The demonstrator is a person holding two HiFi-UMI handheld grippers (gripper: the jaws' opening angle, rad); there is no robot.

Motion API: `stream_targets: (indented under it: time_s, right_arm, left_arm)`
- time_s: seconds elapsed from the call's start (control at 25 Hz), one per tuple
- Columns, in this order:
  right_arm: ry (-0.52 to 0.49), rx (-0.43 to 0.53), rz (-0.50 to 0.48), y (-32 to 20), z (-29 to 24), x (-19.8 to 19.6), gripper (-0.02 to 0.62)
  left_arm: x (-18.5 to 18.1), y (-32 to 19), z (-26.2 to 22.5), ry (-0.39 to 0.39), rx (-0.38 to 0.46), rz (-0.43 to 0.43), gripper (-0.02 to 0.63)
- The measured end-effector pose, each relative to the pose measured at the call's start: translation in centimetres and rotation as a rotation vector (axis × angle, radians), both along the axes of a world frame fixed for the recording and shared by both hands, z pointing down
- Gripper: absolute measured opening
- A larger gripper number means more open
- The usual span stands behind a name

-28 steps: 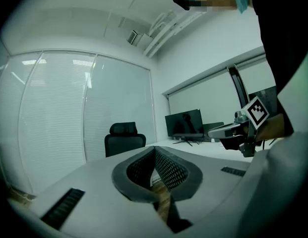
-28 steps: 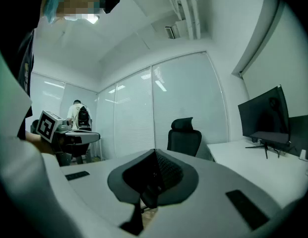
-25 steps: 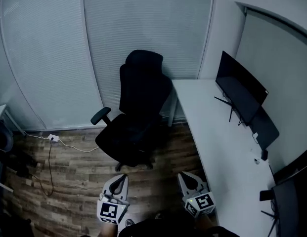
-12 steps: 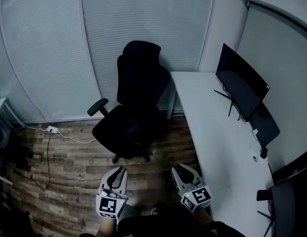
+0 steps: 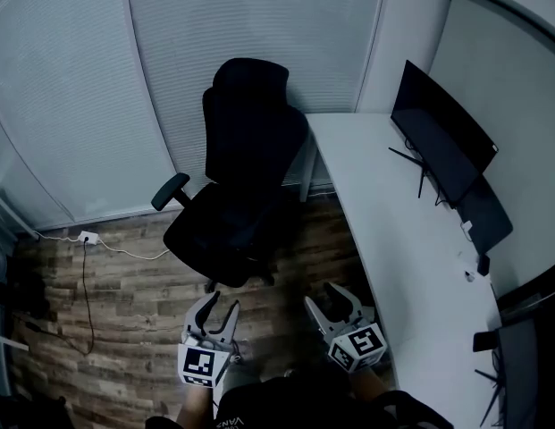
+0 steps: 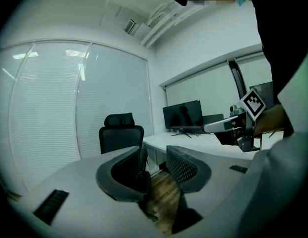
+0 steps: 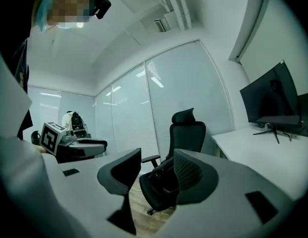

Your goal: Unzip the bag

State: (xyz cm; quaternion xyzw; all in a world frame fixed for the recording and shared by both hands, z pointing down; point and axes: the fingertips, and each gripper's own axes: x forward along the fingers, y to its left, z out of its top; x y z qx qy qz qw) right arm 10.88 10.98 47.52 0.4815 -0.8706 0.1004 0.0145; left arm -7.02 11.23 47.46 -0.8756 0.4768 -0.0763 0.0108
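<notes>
No bag shows in any view. My left gripper hangs low over the wooden floor at the bottom of the head view, and its jaws are opening with nothing between them. My right gripper is beside it, near the desk's edge, also opening and empty. In the left gripper view the left gripper points toward a black office chair and the desk. In the right gripper view the right gripper frames the same chair.
The black office chair stands ahead of both grippers. A long white desk runs along the right with a dark monitor on it. A power strip and cable lie on the floor at left. Blinds cover the far wall.
Both grippers have gone from shut to open. They have shifted slightly up the frame, and the chair and desk now sit higher in the head view.
</notes>
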Motion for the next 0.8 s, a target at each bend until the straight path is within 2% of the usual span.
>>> stream_targets:
  time_s: [0.28,0.6,0.8]
  right_arm:
    - [0.001,-0.059,0.106,-4.8,1.3,-4.1,0.189]
    - [0.008,-0.116,0.233,-8.5,3.8,-9.1,0.189]
    - [0.034,-0.161,0.265,-10.3,5.7,-11.4,0.189]
  left_arm:
    - [-3.2,-6.4,2.3,-0.095,-0.043,0.153,0.176]
    - [-6.8,-11.5,4.5,-0.159,-0.066,0.325,0.176]
    - [-8.0,-13.6,5.8,-0.188,-0.074,0.402,0.183]
